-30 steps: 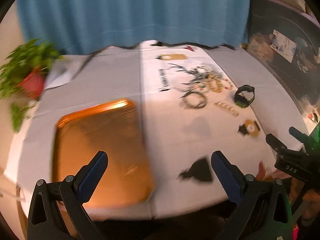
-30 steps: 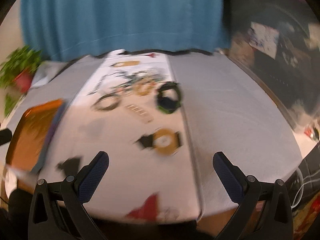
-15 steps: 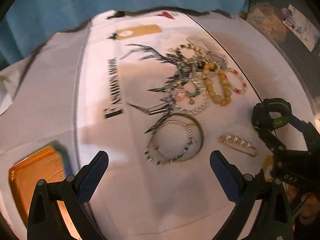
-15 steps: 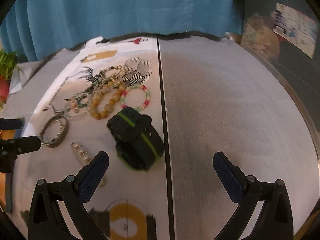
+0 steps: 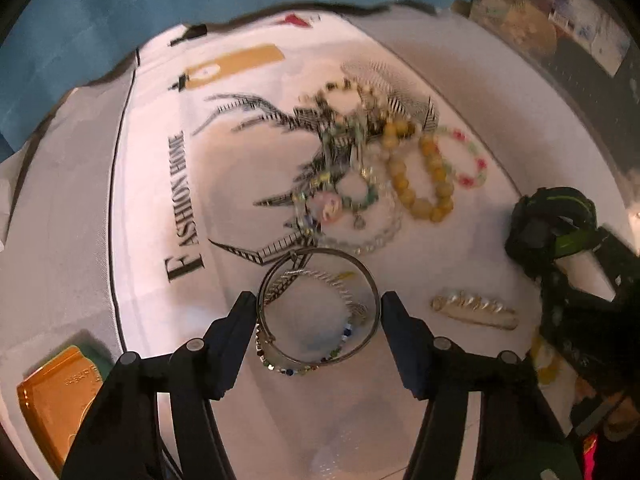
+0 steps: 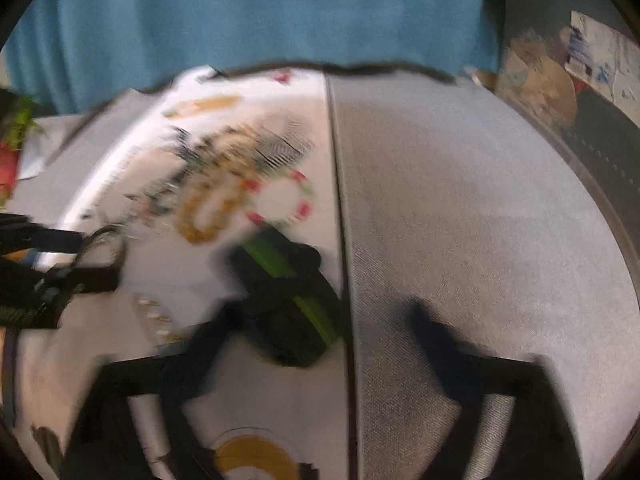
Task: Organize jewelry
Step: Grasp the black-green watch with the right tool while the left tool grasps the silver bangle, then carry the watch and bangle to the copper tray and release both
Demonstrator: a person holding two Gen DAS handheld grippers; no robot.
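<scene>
In the left wrist view my left gripper (image 5: 318,312) is low over the white printed cloth, its fingers on either side of a dark metal bangle (image 5: 370,280) and a thin beaded bracelet (image 5: 304,368); whether they touch is unclear. Behind lie a pile of beaded bracelets (image 5: 420,176), a pearl hair clip (image 5: 474,308) and a black-and-green watch (image 5: 552,220). In the blurred right wrist view my right gripper (image 6: 320,340) is open, the watch (image 6: 288,300) by its left finger. My left gripper (image 6: 48,272) shows at that view's left edge.
A gold tray (image 5: 56,392) lies at the lower left of the left wrist view. A blue curtain (image 6: 248,12) hangs behind the table. A potted plant (image 6: 12,136) stands at the far left. Grey cloth (image 6: 460,208) covers the table's right half.
Both grippers have dropped closer to the table. My left gripper's fingers have narrowed around the bangle. My right gripper has moved up to the watch.
</scene>
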